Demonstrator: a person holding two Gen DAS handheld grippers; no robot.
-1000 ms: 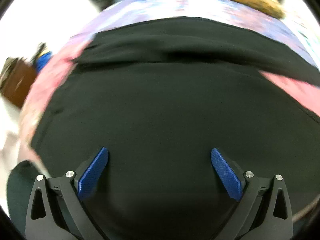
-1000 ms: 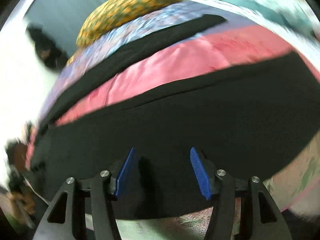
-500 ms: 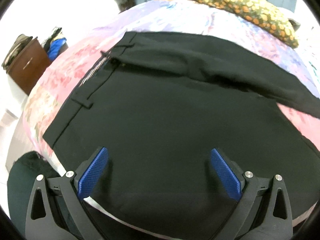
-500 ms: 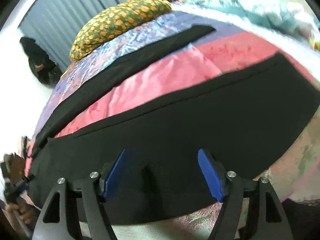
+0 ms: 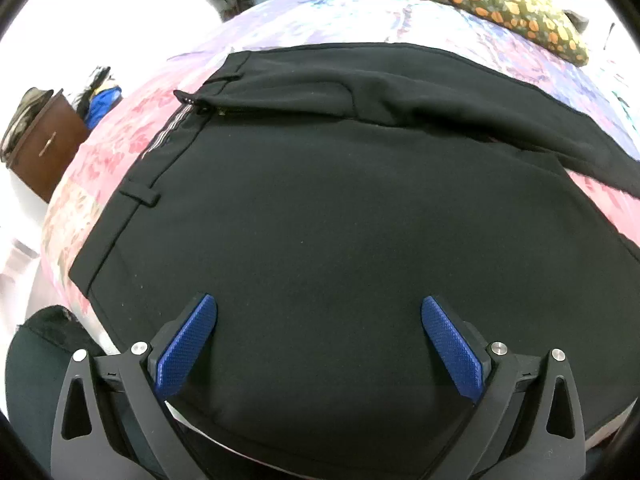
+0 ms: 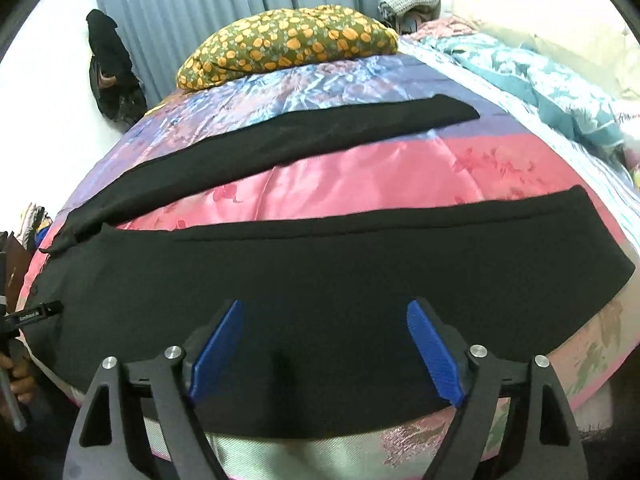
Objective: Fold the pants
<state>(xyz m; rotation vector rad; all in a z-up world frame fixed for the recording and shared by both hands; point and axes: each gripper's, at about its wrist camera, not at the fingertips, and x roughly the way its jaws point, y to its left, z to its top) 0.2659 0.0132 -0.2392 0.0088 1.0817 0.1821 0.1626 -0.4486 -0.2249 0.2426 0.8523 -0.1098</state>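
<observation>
Black pants (image 5: 328, 216) lie spread flat on a bed, waistband to the left with the fly open, legs apart and running right. My left gripper (image 5: 318, 344) is open and empty just above the hip area near the waistband. My right gripper (image 6: 326, 344) is open and empty above the near leg (image 6: 320, 272). The far leg (image 6: 280, 140) lies apart from it, with pink bedcover showing between them. The left gripper's edge (image 6: 36, 314) shows at the left of the right wrist view.
The bed has a pink and purple floral cover (image 6: 360, 176). A green pillow with orange dots (image 6: 288, 44) lies at the far side. A teal blanket (image 6: 540, 84) is at the right. A brown cabinet (image 5: 44, 148) stands left of the bed. Grey curtains (image 6: 240, 0) hang behind.
Both grippers have pulled back and up from the pants. The right gripper's jaws have opened wider. The views have steadied, showing more of the bed and the room.
</observation>
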